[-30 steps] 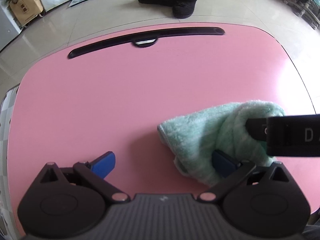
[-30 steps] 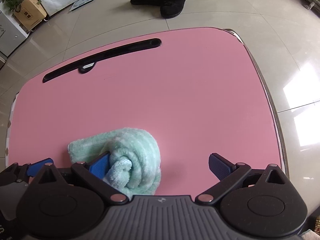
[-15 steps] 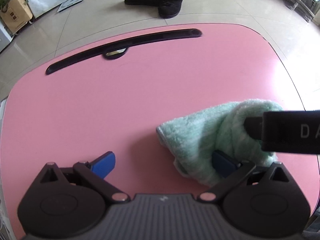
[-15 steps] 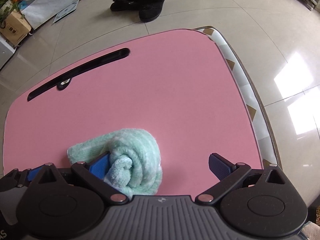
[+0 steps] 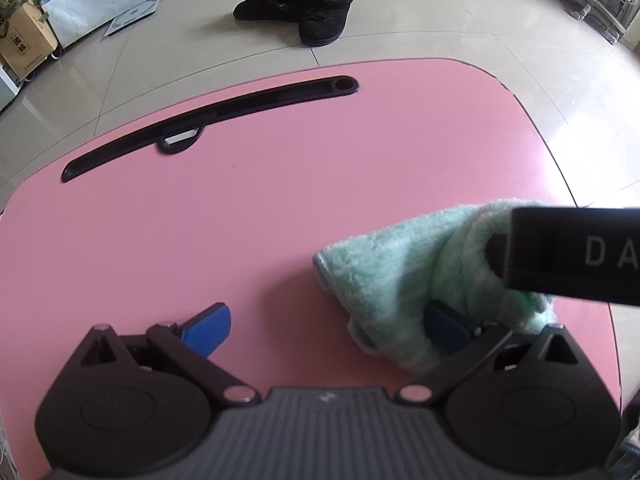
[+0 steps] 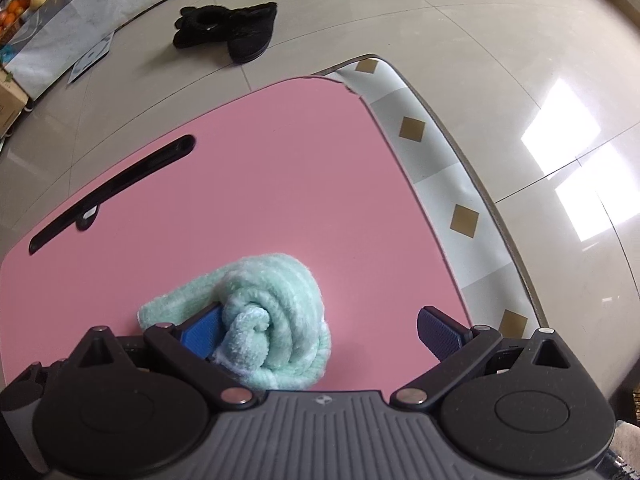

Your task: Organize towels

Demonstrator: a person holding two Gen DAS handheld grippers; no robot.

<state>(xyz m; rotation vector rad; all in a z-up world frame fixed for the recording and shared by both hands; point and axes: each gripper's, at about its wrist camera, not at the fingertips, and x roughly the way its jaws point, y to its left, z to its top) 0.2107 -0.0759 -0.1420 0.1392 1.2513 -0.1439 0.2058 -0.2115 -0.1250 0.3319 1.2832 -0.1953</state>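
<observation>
Both sets of fingers spread wide, nothing held. Your right gripper [image 6: 320,330]: the rolled mint-green terry towel [image 6: 272,320] lies against the left finger pad [image 6: 202,330], spiral end facing you. Your left gripper [image 5: 326,326]: the same roll sits at the right finger [image 5: 446,326]. It rests on the pink desk [image 5: 280,200]. Judged light, soft and prone to unrolling, so pinch across the roll's middle, catching the loose tail.

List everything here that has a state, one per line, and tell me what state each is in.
towel: rolled up, lying on the pink table.
left gripper: open, right finger against the towel.
right gripper: open, left finger against the roll.
black boots: lying on the floor, beyond the table.
</observation>
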